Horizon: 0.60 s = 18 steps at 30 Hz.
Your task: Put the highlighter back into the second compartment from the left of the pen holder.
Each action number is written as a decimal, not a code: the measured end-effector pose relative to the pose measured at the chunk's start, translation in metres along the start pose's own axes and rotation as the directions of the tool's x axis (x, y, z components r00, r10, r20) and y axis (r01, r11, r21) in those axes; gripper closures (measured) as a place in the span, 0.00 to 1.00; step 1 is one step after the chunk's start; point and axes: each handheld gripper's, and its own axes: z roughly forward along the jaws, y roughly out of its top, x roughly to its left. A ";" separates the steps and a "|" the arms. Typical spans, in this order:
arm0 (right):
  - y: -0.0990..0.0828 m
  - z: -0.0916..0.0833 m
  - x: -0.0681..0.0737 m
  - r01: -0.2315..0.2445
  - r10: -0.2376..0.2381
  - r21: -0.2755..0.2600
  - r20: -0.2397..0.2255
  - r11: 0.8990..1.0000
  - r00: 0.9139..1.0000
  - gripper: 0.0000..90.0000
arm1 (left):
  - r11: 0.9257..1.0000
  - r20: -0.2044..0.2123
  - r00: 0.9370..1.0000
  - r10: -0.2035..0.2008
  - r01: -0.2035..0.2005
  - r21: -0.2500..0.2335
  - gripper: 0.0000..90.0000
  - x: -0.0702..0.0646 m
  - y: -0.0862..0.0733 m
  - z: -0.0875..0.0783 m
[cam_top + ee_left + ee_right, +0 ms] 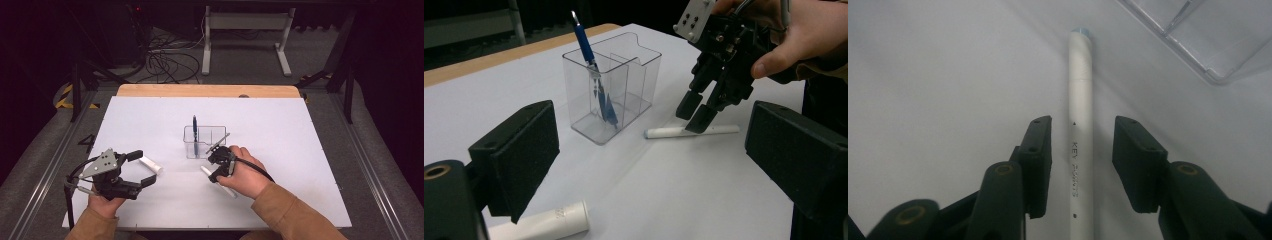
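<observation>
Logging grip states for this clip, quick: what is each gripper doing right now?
Left gripper: open, holding nothing, near a white tube.
Right gripper: open, jaws either side of the white pen on the table, not yet pressing it.

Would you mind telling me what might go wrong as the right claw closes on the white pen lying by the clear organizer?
The white pen lies between the right claw jaws with gaps on both sides; being round, it may roll or slip out if the pads meet it unevenly. The clear organizer stands close beside it, so a swing on lifting could knock it and the blue pen leaning inside.
</observation>
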 end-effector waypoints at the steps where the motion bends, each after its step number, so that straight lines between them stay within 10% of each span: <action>1: 0.000 0.001 0.000 0.003 -0.003 0.005 0.002 1.000 1.000 0.69 | 1.000 0.000 1.000 0.000 0.000 -0.001 0.09 0.000 0.000 0.000; 18: 0.003 0.014 0.010 0.021 -0.023 0.028 0.072 0.999 0.997 0.83 | 1.000 0.001 1.000 0.000 0.000 -0.001 0.09 0.000 -0.001 -0.002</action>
